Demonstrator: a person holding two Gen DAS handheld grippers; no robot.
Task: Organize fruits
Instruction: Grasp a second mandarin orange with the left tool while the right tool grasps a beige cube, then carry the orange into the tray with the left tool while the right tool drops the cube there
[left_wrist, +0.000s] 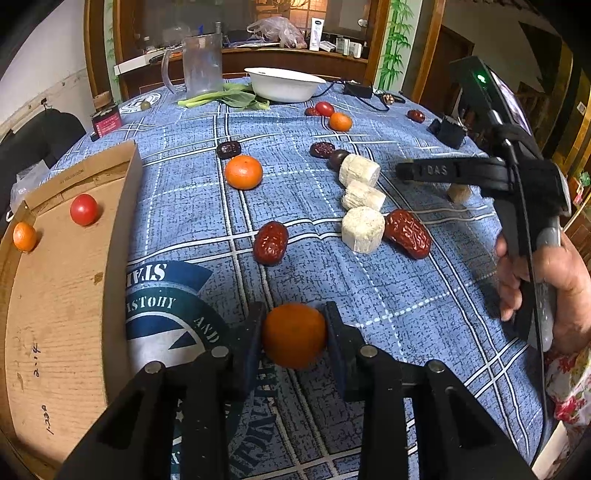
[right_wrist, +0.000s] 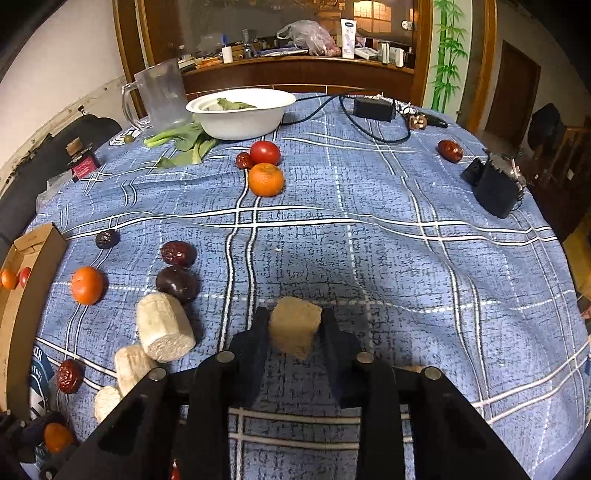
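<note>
At the far left the cardboard box (left_wrist: 66, 295) sits open at the table's edge, holding a tomato (left_wrist: 84, 209) and a small orange (left_wrist: 24, 236). Just beside its wall the left gripper (left_wrist: 294, 334) tilts downward, clamped on a mandarin (left_wrist: 294, 336) (plain cloth (left_wrist: 406, 295) lies free to its right). Past the row of white chunks (left_wrist: 363, 229) and dates (left_wrist: 407, 233), the right gripper (right_wrist: 295, 328), in a hand (left_wrist: 546, 288), is closed on a tan block (right_wrist: 294, 326), with bare cloth ahead.
</note>
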